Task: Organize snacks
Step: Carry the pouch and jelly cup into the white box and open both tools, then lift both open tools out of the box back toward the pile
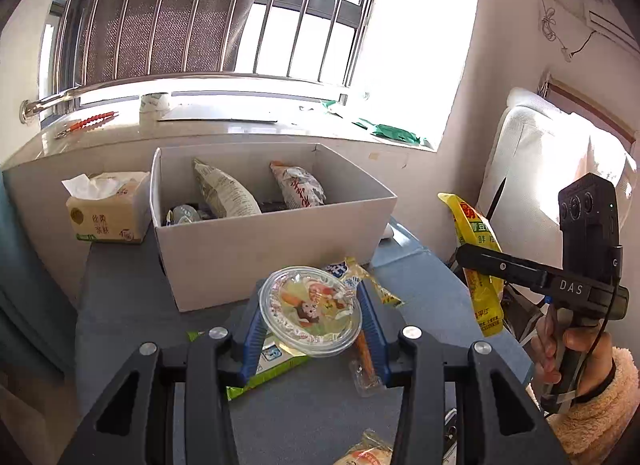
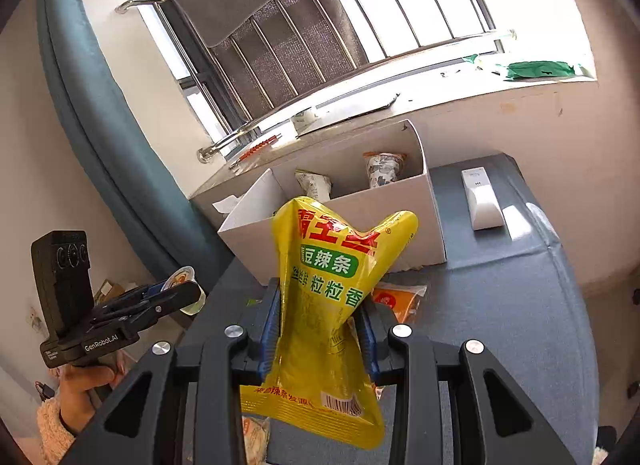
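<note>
Left tool [image 1: 311, 315]: pinching clear jelly cup [image 1: 310, 311] by its rim, lifted off bench [image 1: 132, 305].
Right tool [image 2: 318, 329]: pressed onto yellow pouch [image 2: 330, 297] mid-body.
Box [image 1: 256, 249]: just ahead of both tools.
Cup handling: light, rigid, slick, likely crushable; rim grip.
Pouch handling: soft, floppy, light; middle pinch suits.

Sunlit barred window [image 1: 224, 25], teal curtain [image 2: 100, 121]
</note>
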`<state>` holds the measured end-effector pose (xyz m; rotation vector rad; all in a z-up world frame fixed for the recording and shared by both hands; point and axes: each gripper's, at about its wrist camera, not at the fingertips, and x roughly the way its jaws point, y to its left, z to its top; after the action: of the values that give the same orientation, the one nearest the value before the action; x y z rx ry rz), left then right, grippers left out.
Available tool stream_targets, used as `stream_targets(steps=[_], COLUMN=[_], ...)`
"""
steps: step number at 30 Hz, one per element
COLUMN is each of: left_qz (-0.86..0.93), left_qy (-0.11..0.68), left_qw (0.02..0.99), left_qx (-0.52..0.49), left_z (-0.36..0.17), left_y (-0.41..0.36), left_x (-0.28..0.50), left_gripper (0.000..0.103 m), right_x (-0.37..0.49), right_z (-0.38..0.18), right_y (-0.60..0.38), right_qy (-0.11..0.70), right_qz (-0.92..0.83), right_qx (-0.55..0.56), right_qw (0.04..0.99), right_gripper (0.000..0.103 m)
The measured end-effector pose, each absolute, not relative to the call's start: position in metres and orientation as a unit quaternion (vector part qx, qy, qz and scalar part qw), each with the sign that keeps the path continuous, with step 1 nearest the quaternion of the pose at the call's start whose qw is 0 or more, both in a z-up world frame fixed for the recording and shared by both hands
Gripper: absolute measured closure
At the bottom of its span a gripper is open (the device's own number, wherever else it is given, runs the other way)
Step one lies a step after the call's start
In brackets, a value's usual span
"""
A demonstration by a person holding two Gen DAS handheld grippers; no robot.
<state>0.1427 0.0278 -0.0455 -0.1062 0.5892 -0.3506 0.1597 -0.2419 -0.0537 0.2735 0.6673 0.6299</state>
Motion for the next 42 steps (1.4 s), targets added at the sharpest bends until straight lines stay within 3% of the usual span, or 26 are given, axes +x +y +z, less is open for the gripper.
stream_targets(steps=[7, 15, 16, 17, 18, 19, 20, 34, 42], left_qz=[-0.149, -0.111, -0.108, -0.100, -0.090, -0.087, -0.088, -0.063, -0.074], left_qy=[0.257, 0.299, 0.306, 0.313, 0.319, 0.320, 0.314, 0.301, 0.266], left_qw=[0.954, 0.947, 0.945, 0.944, 0.943, 0.943, 0.945, 0.952, 0.961], left_qx=[-0.047, -0.047, -0.043, -0.040, -0.036, -0.034, -0.036, 0.006, 0.003], left_z=[-0.005, -0.019, -0.022, -0.024, -0.026, -0.028, -0.029, -0.021, -0.017], left_y=[0.040, 0.050, 0.049, 0.049, 0.048, 0.048, 0.048, 0.046, 0.044], left_x=[0.224, 0.301, 0.305, 0.307, 0.306, 0.303, 0.297, 0.263, 0.201], left_gripper=[0.055, 0.055, 0.055, 0.050, 0.026, 0.010, 0.000, 0.000, 0.000], right_x=[0.248, 0.331, 0.335, 0.338, 0.339, 0.340, 0.339, 0.314, 0.243], right_z=[-0.010, -0.010, -0.011, -0.012, -0.014, -0.015, -0.015, -0.008, 0.009], right_y=[-0.193, -0.146, -0.144, -0.144, -0.143, -0.142, -0.143, -0.172, -0.195], right_qy=[0.308, 0.343, 0.347, 0.349, 0.351, 0.349, 0.341, 0.330, 0.263], right_qz=[0.273, 0.251, 0.256, 0.250, 0.237, 0.227, 0.226, 0.232, 0.245], right_qx=[0.046, -0.029, -0.021, -0.020, -0.024, -0.028, -0.026, 0.048, -0.016], right_qw=[0.910, 0.905, 0.902, 0.903, 0.906, 0.909, 0.912, 0.914, 0.933], right_gripper=[0.066, 0.062, 0.056, 0.042, 0.030, 0.003, 0.000, 0.000, 0.000])
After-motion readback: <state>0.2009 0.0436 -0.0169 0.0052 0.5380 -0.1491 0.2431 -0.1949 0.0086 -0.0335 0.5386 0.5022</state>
